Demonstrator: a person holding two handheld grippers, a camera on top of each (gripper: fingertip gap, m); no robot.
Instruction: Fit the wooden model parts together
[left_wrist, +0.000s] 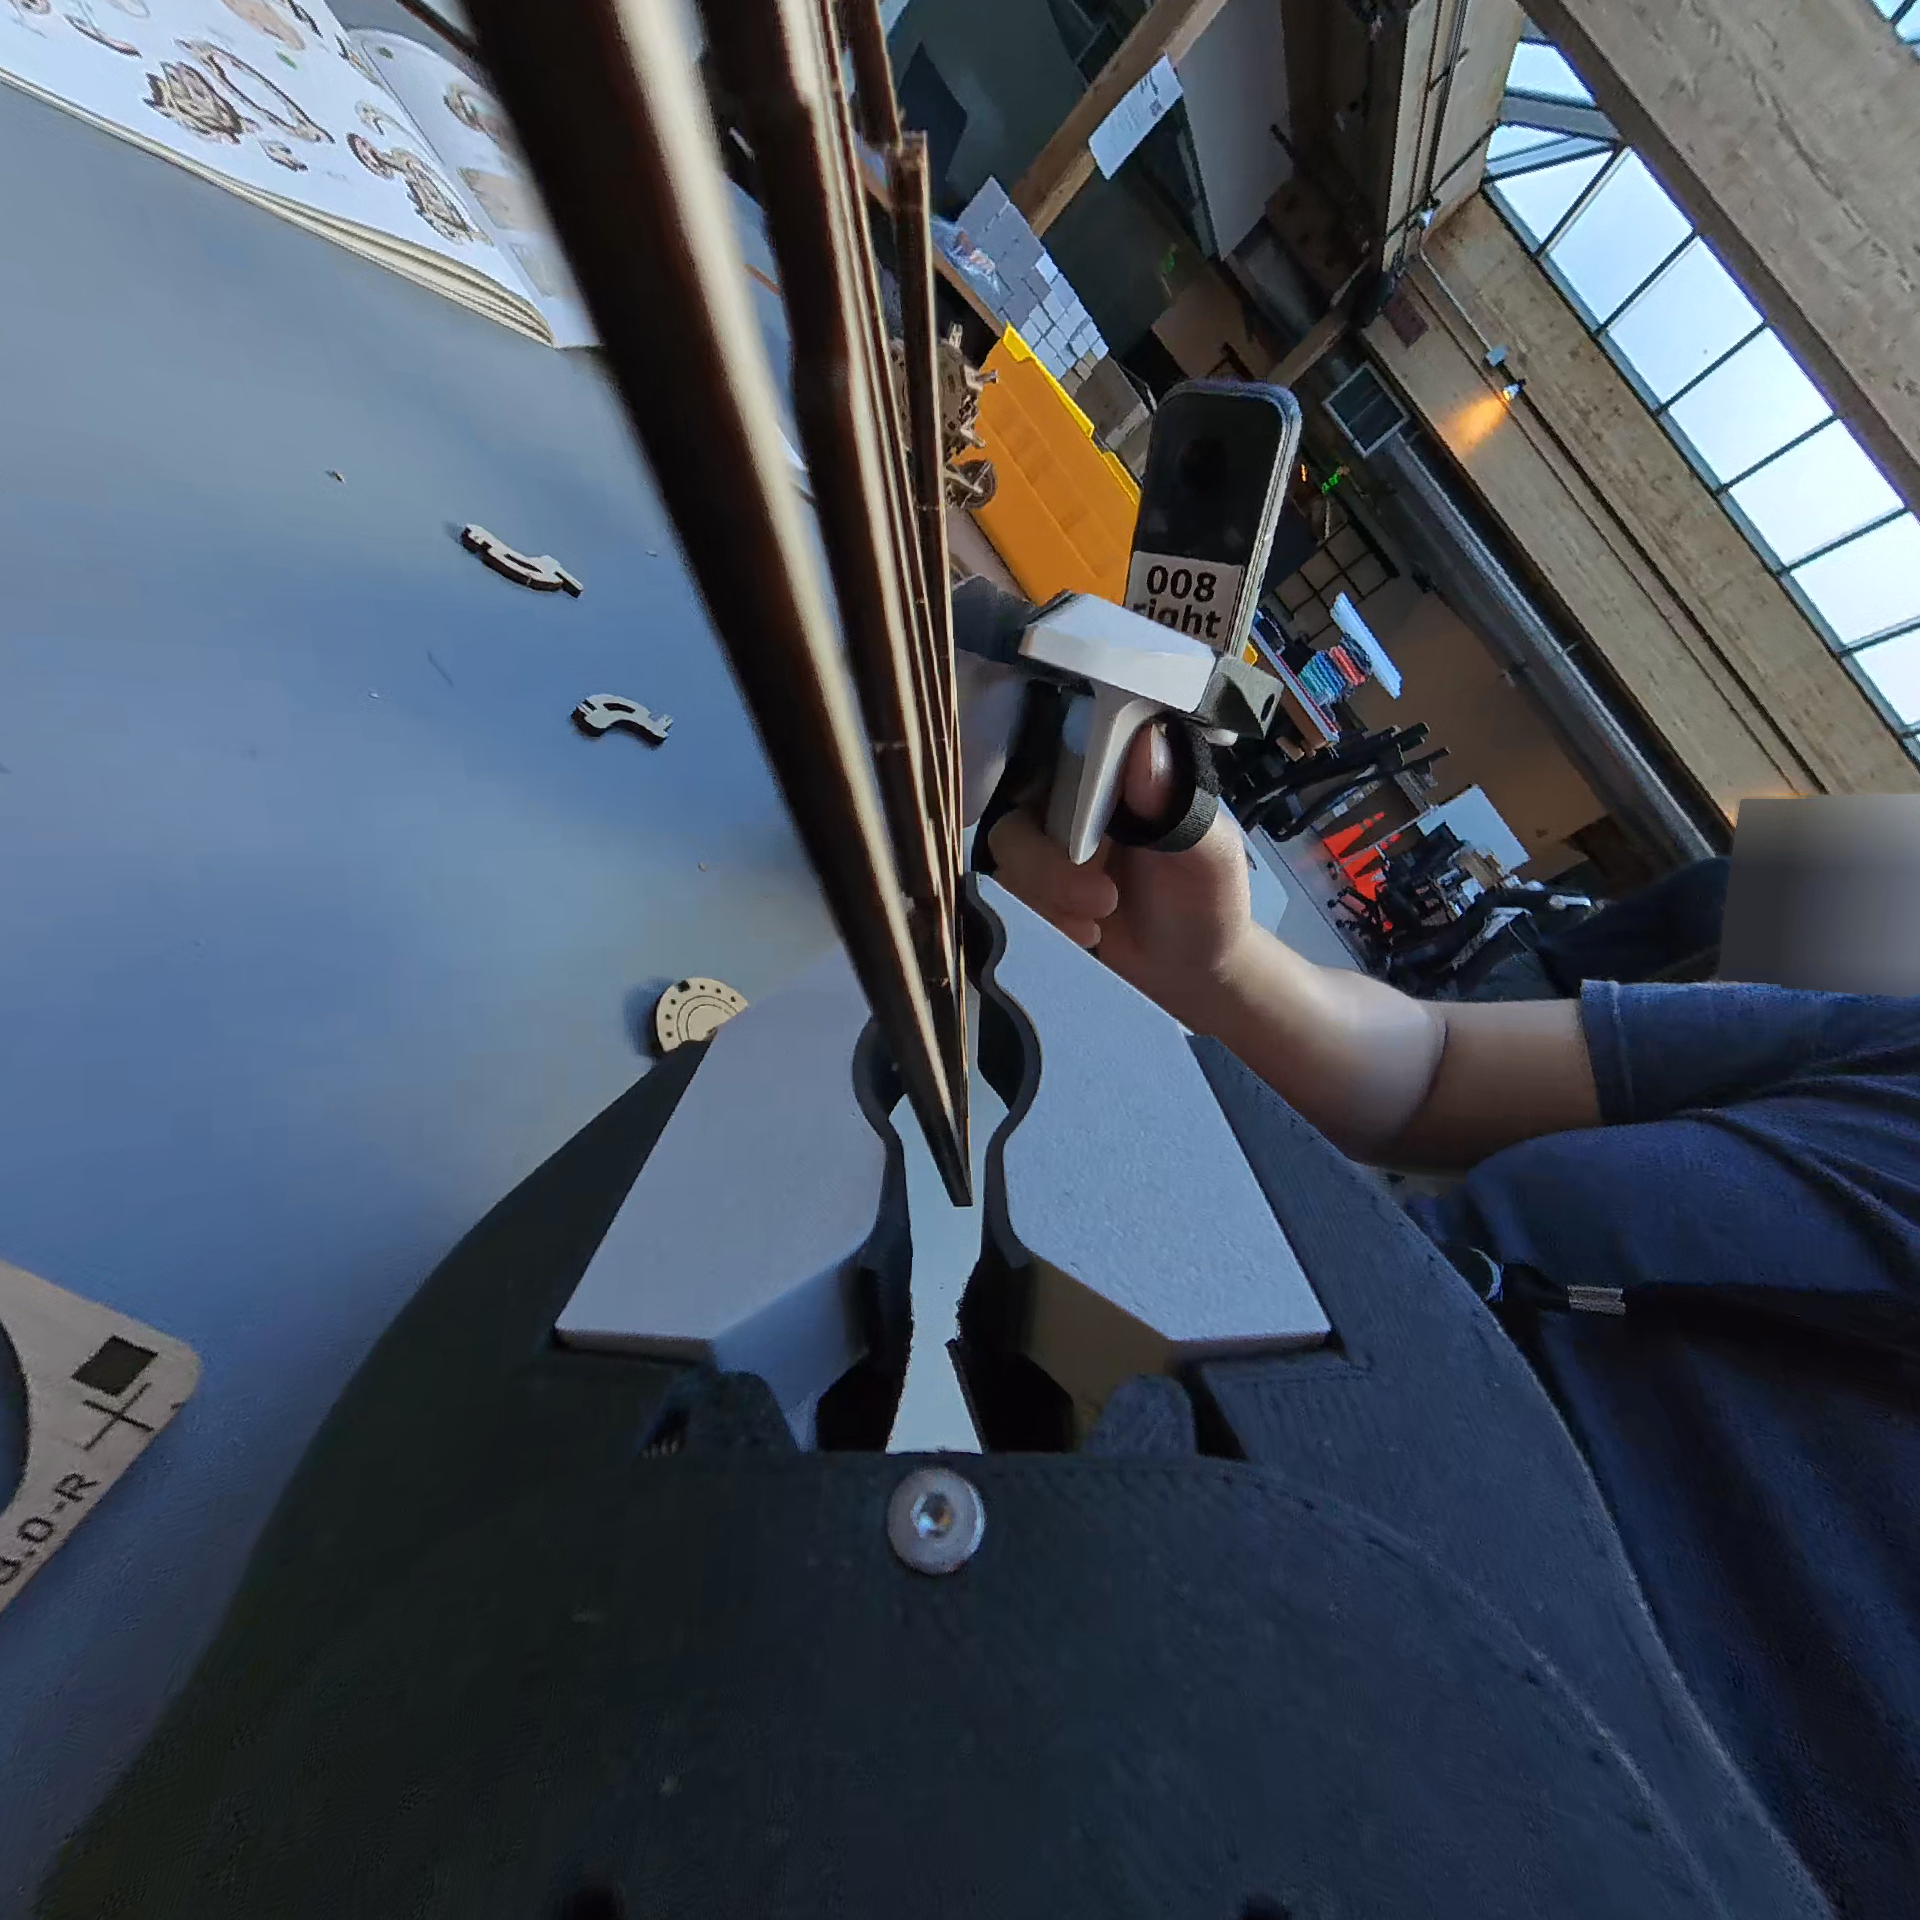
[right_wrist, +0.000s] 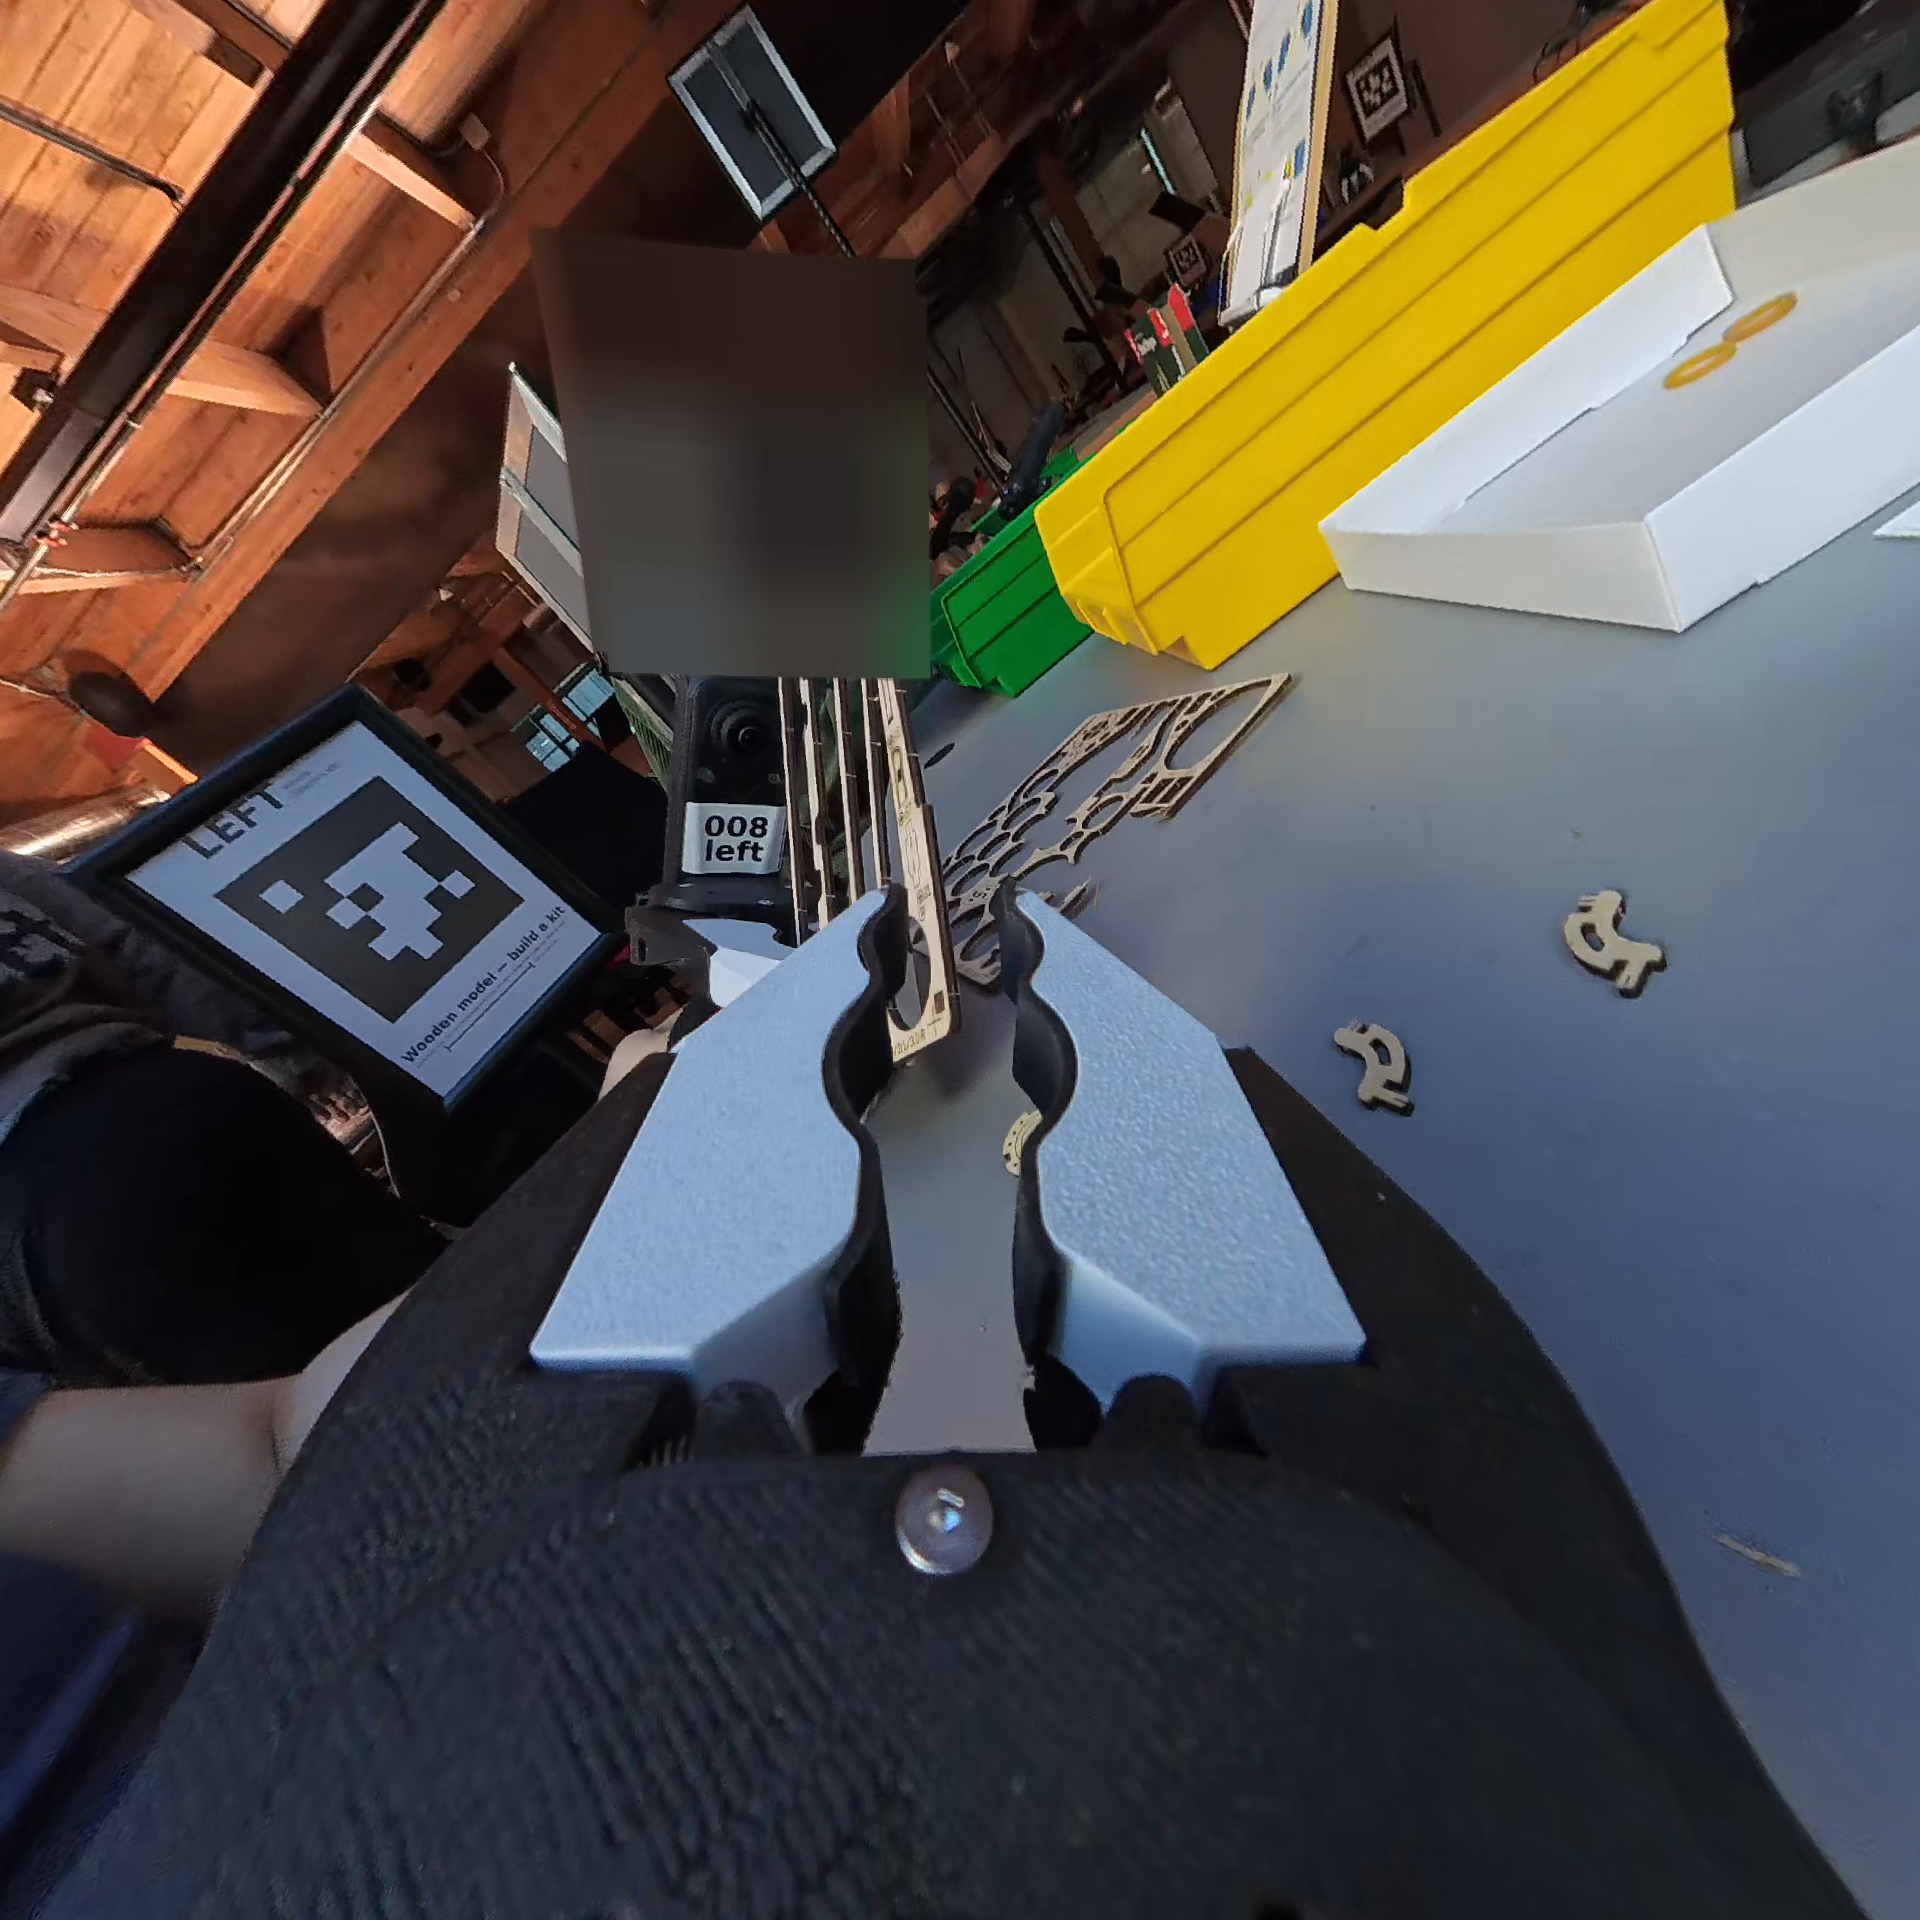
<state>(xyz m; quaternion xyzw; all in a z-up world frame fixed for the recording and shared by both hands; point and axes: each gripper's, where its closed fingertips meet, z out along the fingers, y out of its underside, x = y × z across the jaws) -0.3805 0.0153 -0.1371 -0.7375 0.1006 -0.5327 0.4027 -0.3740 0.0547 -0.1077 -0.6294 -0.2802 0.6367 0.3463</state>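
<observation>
My left gripper (left_wrist: 935, 997) is shut on the lower edge of a stack of thin wooden part sheets (left_wrist: 790, 520), held upright and seen edge-on. In the right wrist view the same sheets (right_wrist: 914, 935) stand between the fingertips of my right gripper (right_wrist: 948, 914). Its jaws are apart, with a gap beside the sheet. Three loose wooden parts lie on the grey table: two hook-shaped pieces (left_wrist: 525, 561) (left_wrist: 623, 717) and a round disc (left_wrist: 696, 1013). The hooks also show in the right wrist view (right_wrist: 1616, 940) (right_wrist: 1377, 1065).
An emptied wooden sheet frame (right_wrist: 1101, 790) lies flat behind the grippers. A yellow bin (right_wrist: 1351, 416), a green bin (right_wrist: 997, 603) and a white box (right_wrist: 1558, 499) stand at the far edge. An open instruction booklet (left_wrist: 312, 135) and a framed marker card (right_wrist: 343, 894) are nearby. My hands' fingertips stand some 5 cm from each other.
</observation>
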